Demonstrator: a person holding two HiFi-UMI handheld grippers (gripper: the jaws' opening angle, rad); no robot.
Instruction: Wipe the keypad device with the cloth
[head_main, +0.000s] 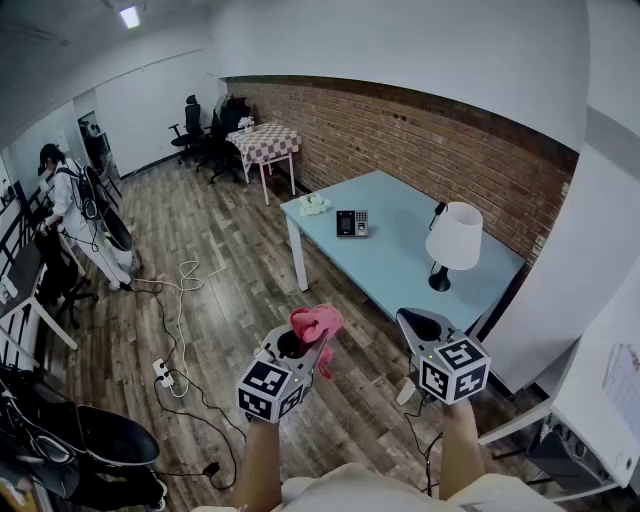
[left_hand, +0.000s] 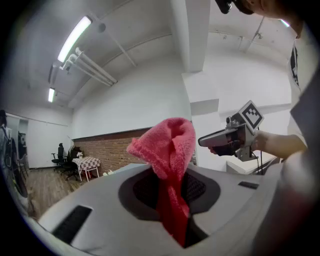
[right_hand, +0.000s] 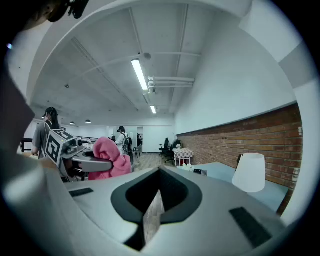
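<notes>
Left gripper (head_main: 300, 345) jaws clamped on cloth (head_main: 318, 322): soft, light, floppy. Right gripper (head_main: 420, 325) jaws together, empty. Keypad device (head_main: 352, 223) near table (head_main: 400, 275) far-left corner, likely light; steady by side.

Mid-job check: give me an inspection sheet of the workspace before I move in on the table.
Surface: light blue table, ahead of both tongs, not yet reached.
Job's things: keypad device on the table; pink cloth in the left tongs.
Clutter: white lamp; small pale item near the table's far corner.
Grippers: left tongs shut on the cloth; right tongs shut, empty.
Cables: loose cables and power strip on the floor.
Surroundings: brick wall; person at far left; checked table.
</notes>
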